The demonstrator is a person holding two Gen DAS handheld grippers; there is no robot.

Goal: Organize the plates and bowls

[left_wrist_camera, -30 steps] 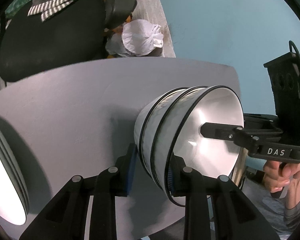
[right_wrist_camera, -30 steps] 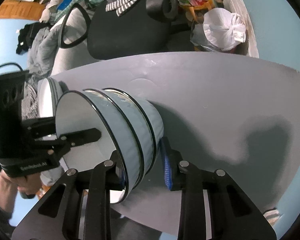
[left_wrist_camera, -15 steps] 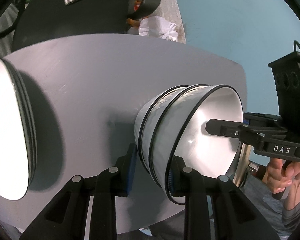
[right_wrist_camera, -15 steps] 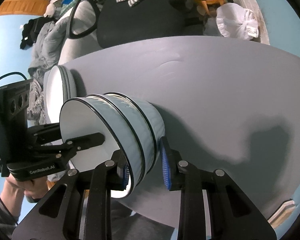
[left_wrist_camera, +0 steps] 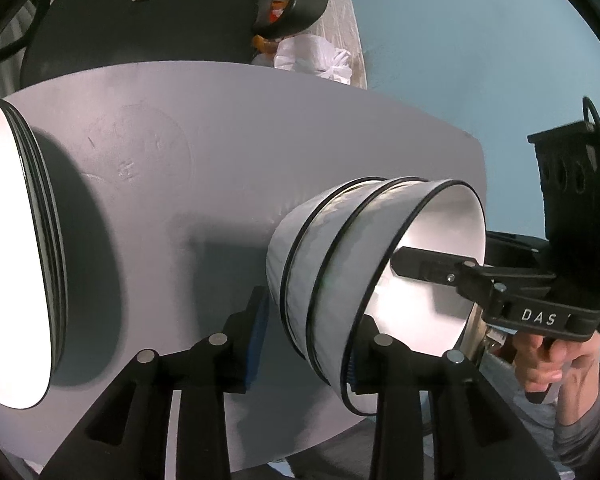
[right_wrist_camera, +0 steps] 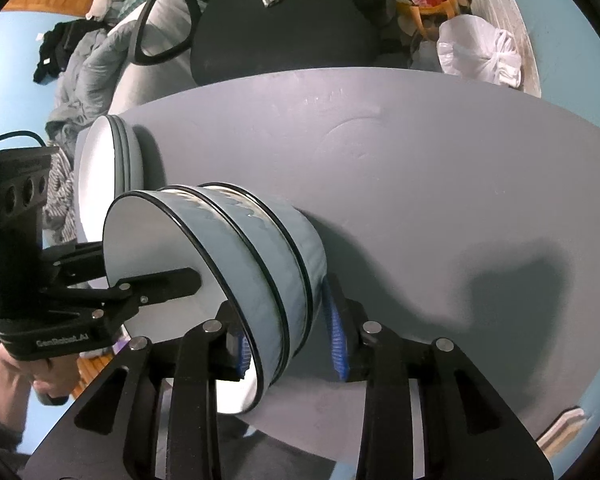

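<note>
Three nested white bowls with black rims (left_wrist_camera: 332, 280) (right_wrist_camera: 260, 264) rest on the grey round table (left_wrist_camera: 180, 140) (right_wrist_camera: 420, 160). My left gripper (left_wrist_camera: 306, 344) straddles the stack's near wall, one finger inside the top bowl and one outside. Its jaws are opening, and the outer blue pad stands just off the wall. My right gripper (right_wrist_camera: 288, 340) straddles the opposite wall the same way, opening too, with a gap at its outer pad. A stack of white plates (left_wrist_camera: 8, 260) (right_wrist_camera: 100, 184) lies on the table to the bowls' left.
A black office chair (left_wrist_camera: 140, 28) (right_wrist_camera: 280, 32) with a striped cloth stands behind the table. A tied white plastic bag (left_wrist_camera: 312, 60) (right_wrist_camera: 480, 52) lies by the blue wall. A pile of clothes (right_wrist_camera: 80, 80) is at the back left. The table's near edge runs just under the bowls.
Both grippers and the bowl stack shifted across the table toward the plates, which show larger now. Both outer pads have drawn slightly away from the bowl wall.
</note>
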